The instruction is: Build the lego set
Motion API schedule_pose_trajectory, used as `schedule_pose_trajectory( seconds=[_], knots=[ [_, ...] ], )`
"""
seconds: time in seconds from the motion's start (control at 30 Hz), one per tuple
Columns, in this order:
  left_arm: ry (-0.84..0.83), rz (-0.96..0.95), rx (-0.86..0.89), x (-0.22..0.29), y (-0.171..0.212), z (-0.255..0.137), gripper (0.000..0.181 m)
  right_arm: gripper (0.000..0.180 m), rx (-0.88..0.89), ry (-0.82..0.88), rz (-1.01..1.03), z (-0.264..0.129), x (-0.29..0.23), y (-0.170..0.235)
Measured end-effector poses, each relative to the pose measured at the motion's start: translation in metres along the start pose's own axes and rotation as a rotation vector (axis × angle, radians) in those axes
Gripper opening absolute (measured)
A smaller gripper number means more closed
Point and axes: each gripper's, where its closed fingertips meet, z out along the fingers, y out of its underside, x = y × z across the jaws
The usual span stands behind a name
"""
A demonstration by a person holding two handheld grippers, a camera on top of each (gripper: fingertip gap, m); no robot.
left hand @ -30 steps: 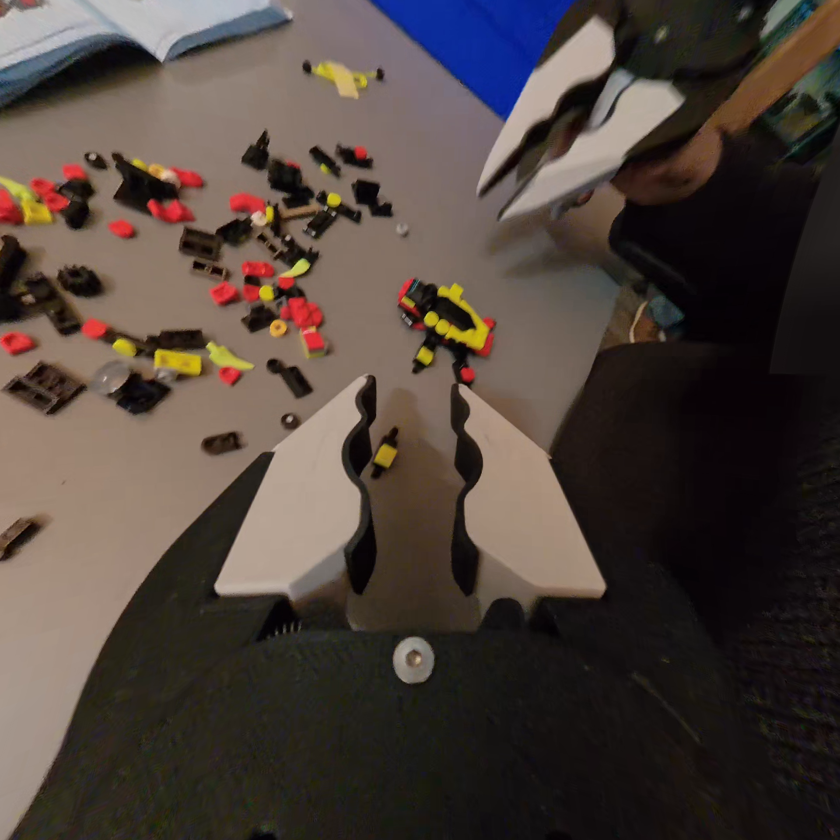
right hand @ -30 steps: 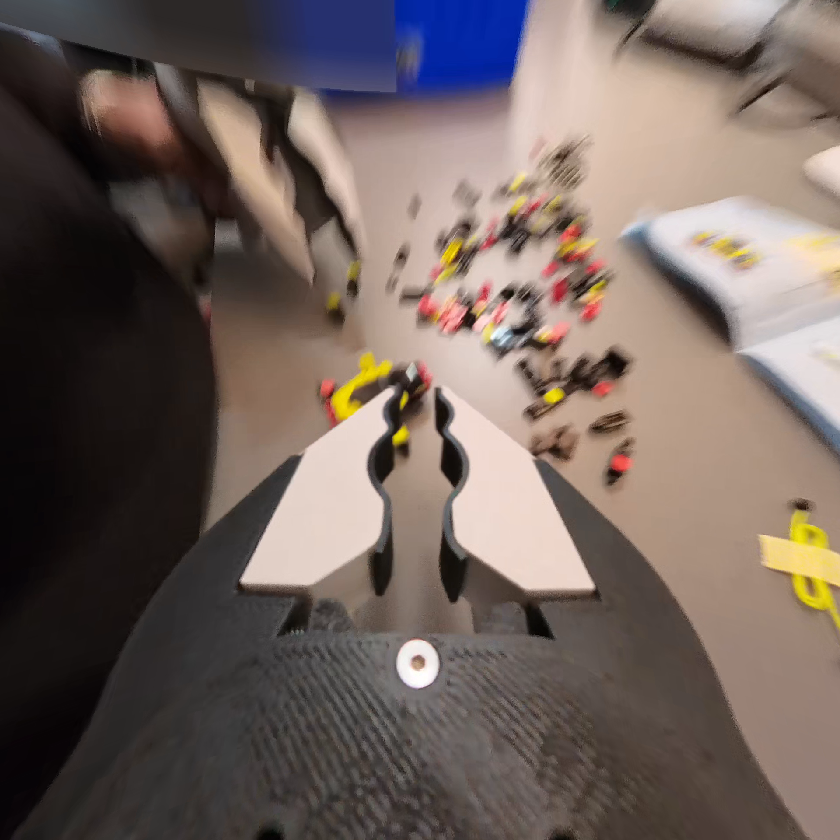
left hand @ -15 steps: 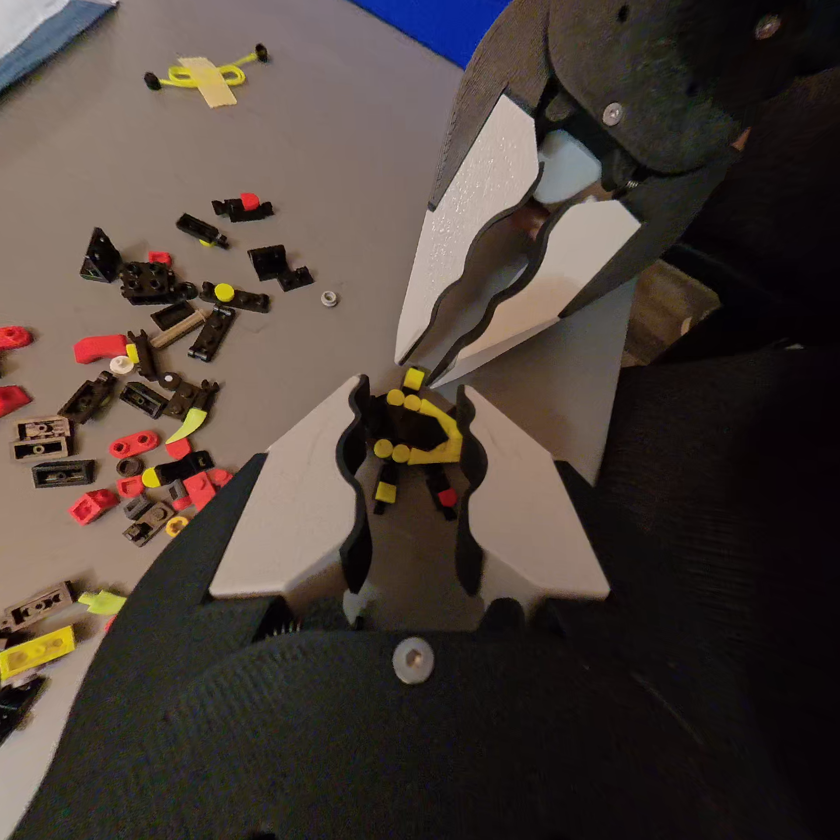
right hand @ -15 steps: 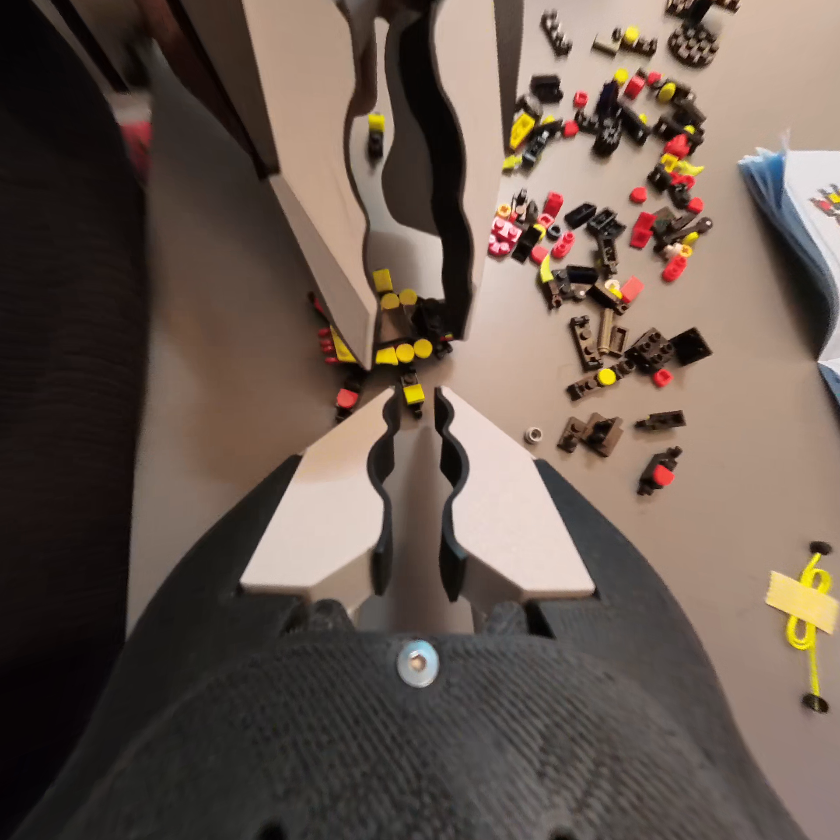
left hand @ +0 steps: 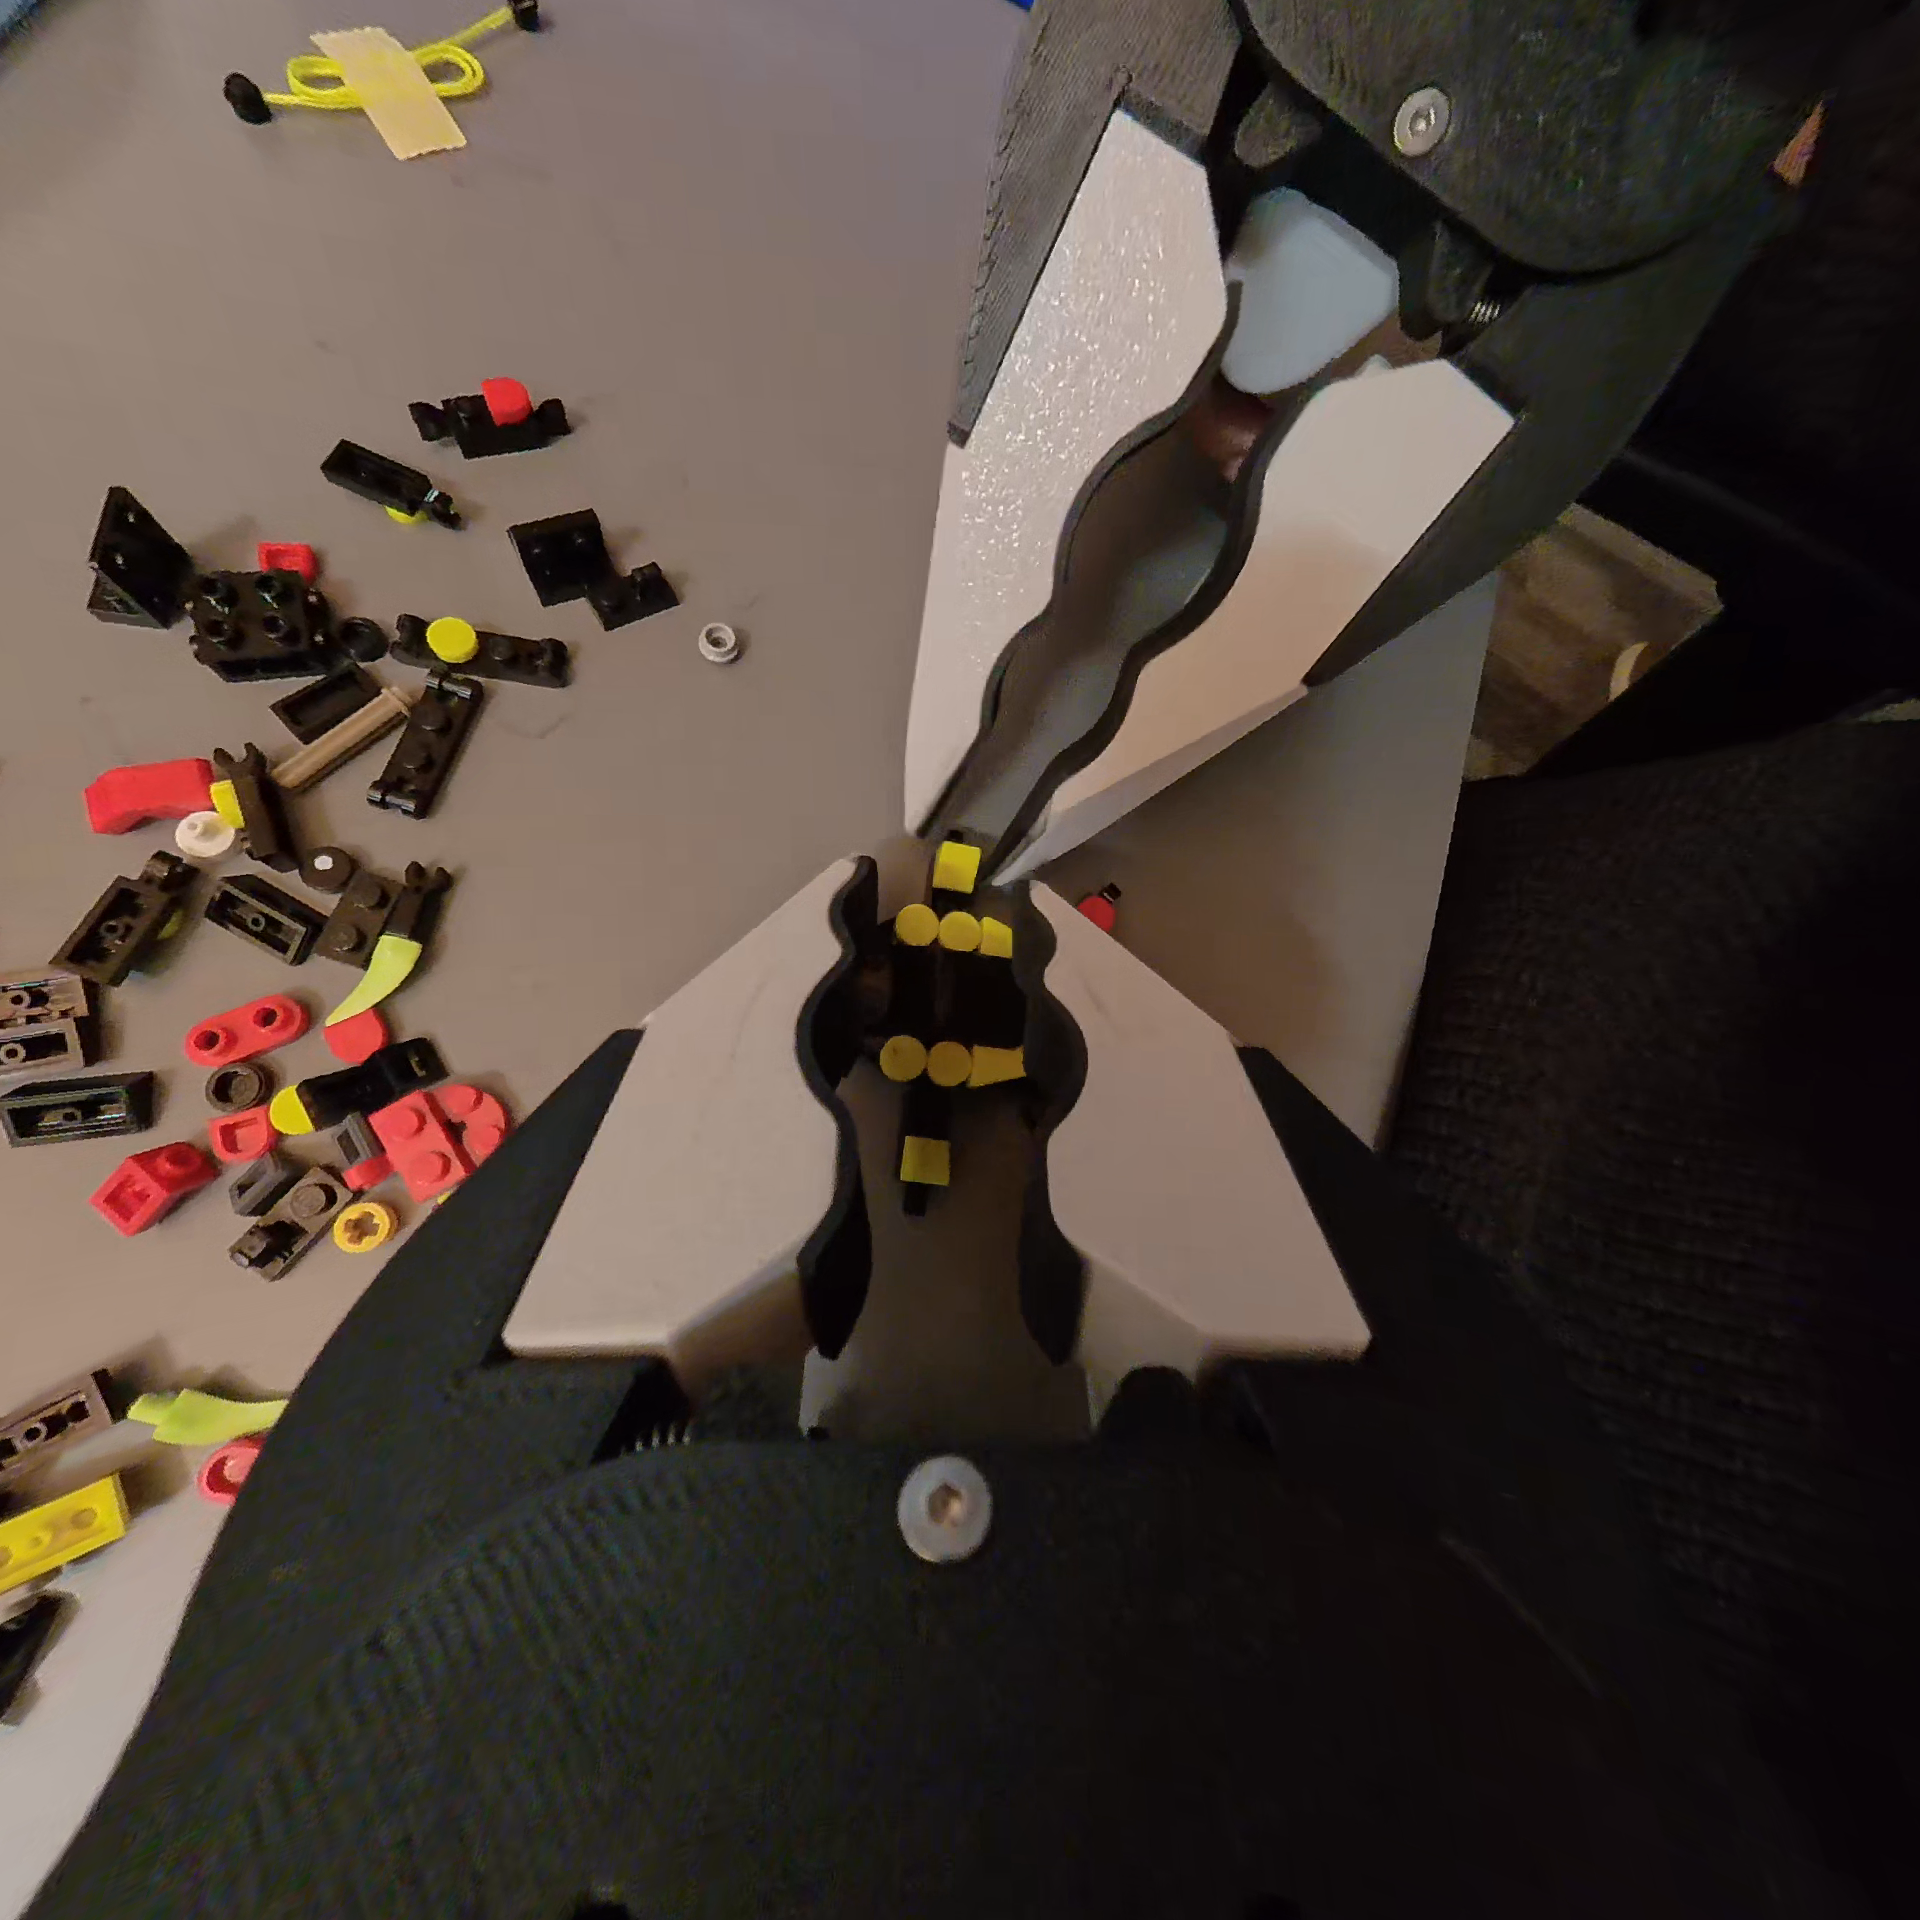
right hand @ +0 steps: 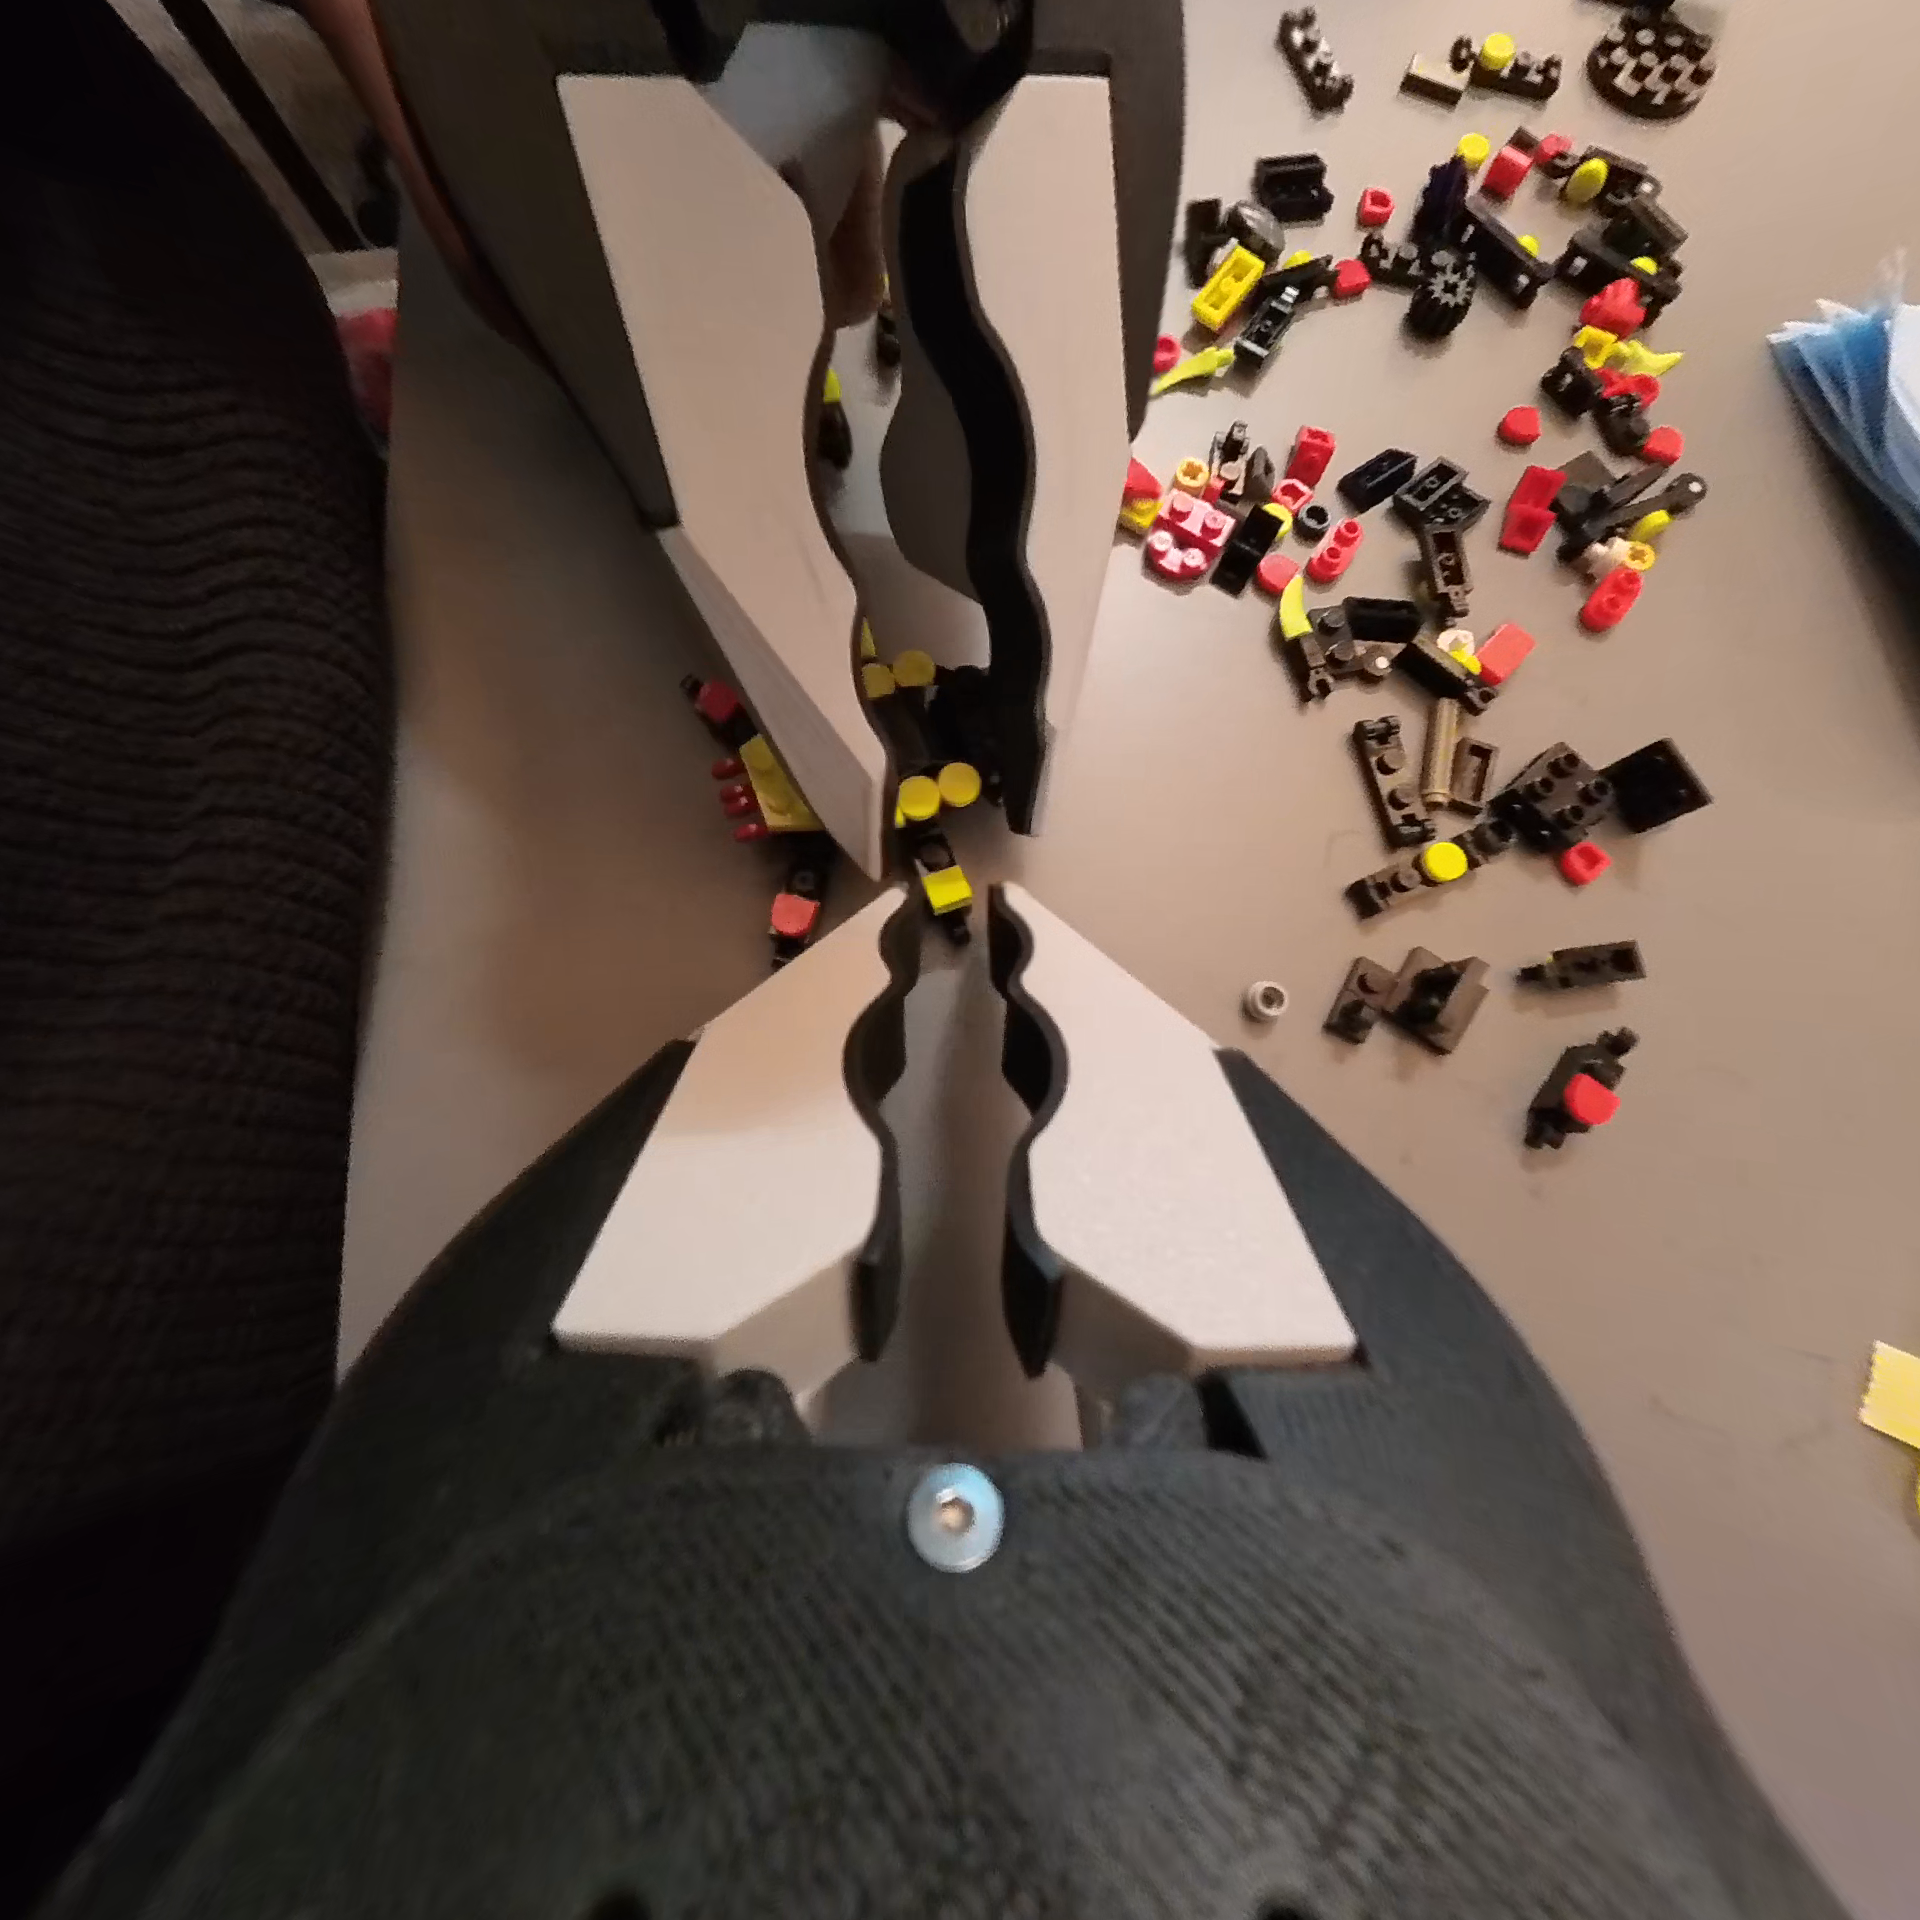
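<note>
Both grippers have closed in on the model since the earlier frames.
Left wrist view: the left gripper (left hand: 940, 873) now straddles the black-and-yellow model (left hand: 951, 1023), fingers against its sides, apparently clamping it; the right gripper (left hand: 971, 831) meets it tip to tip. Right wrist view: right gripper (right hand: 951, 904) narrowly parted, a yellow stub (right hand: 945, 885) at its tips; whether it pinches is unclear. Loose bricks (right hand: 1455, 582) lie to its right. Judged: the model is braced for pressing on a part.

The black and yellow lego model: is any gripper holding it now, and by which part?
The left gripper straddles the black and yellow lego model at its middle; whether it clamps cannot be told. The right gripper holds nothing.
</note>
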Motion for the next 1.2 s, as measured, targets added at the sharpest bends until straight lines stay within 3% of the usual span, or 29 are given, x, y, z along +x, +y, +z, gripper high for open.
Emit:
schedule_pose_trajectory(
  seconds=[0.53, 1.2],
  knots=[
    [0.073, -0.046, -0.002, 0.007, 0.003, 0.002, 0.016, 0.007, -0.004, -0.016, -0.024, 0.004, -0.007, 0.000],
    [0.082, -0.046, -0.021, 0.011, 0.005, 0.003, 0.015, 0.006, 0.056, -0.148, 0.193, 0.001, -0.010, -0.002]
  ],
)
